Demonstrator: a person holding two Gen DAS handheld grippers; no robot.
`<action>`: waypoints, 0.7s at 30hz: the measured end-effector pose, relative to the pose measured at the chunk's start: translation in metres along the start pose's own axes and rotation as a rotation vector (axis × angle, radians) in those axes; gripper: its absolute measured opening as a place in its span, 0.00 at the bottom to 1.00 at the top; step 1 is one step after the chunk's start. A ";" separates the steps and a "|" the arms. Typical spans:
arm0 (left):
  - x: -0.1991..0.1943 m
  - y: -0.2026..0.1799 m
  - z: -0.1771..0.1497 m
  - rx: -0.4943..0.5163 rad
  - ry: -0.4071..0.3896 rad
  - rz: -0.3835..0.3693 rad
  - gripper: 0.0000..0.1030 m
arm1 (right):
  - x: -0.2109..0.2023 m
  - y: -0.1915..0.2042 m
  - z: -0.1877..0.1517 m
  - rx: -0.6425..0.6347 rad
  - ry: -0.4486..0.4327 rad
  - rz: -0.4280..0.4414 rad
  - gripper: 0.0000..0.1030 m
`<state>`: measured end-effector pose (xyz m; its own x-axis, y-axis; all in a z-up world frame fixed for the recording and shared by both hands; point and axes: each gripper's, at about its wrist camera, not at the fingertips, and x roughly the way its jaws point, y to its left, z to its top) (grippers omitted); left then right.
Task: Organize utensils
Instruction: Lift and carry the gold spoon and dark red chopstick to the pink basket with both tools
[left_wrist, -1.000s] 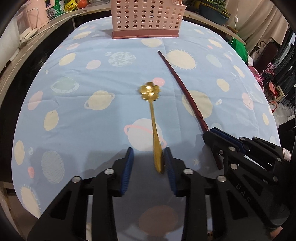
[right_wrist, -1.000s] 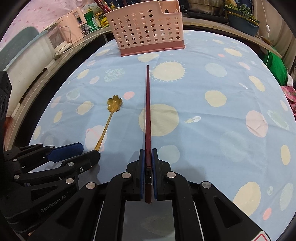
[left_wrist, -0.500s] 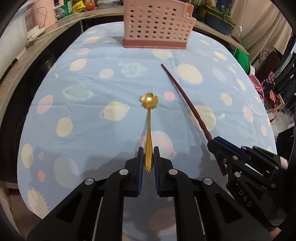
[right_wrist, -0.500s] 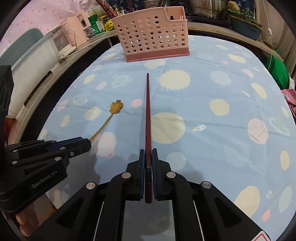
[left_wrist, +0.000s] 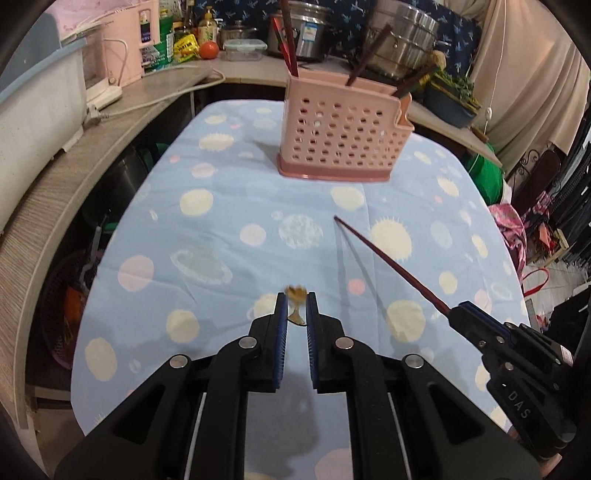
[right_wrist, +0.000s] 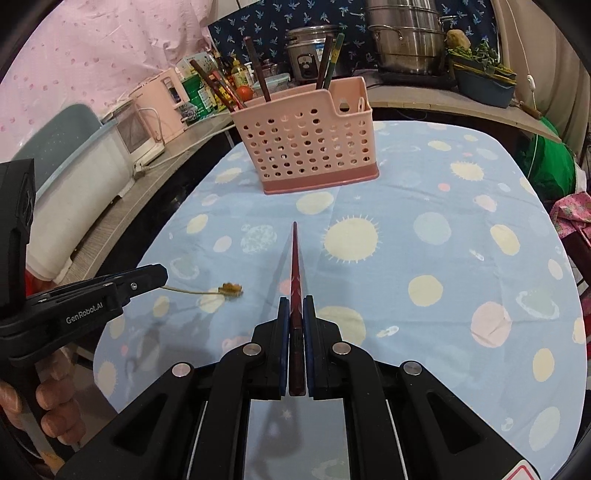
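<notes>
Since the earlier frames both utensils have left the desk (left_wrist: 207, 258): a second ago the gold spoon (right_wrist: 231, 288) lay flat on the planet-print cloth between the parted jaws of the left gripper (left_wrist: 295, 314), and the dark red chopstick (right_wrist: 295, 266) rested along the cloth in the right gripper (right_wrist: 295, 317). The left jaws have just been closing, and they now pinch the spoon's handle. Both utensils hang in the air and throw shadows on the cloth below.

As for progress, the pink perforated caddy (left_wrist: 343, 136) at the far end of the desk already holds several chopsticks standing upright. These two pieces look to be the last loose ones, since no other utensil shows on the cloth. Picking up seems done; carrying across and dropping into the caddy remains.

The spoon is gripped near the tail of its handle. In the right wrist view it sticks out forward from the left jaws, its flower-shaped bowl well ahead of them. The right jaws are clenched on the thick end of the chopstick, whose thin tip points ahead toward the caddy. The caddy stands well apart from both grippers.
</notes>
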<state>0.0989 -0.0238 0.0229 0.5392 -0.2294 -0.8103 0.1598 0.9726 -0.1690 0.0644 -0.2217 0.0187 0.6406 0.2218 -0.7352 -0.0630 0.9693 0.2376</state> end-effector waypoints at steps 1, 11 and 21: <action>-0.002 0.001 0.004 -0.001 -0.010 0.000 0.09 | -0.003 0.000 0.005 0.003 -0.013 0.004 0.07; -0.015 0.005 0.039 0.000 -0.085 0.004 0.01 | -0.022 -0.001 0.045 0.003 -0.111 0.011 0.07; -0.030 0.008 0.061 0.007 -0.118 -0.009 0.01 | -0.043 -0.001 0.079 0.000 -0.196 0.014 0.07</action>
<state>0.1346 -0.0116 0.0806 0.6313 -0.2418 -0.7369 0.1712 0.9702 -0.1716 0.0970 -0.2407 0.1005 0.7763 0.2104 -0.5942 -0.0726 0.9662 0.2472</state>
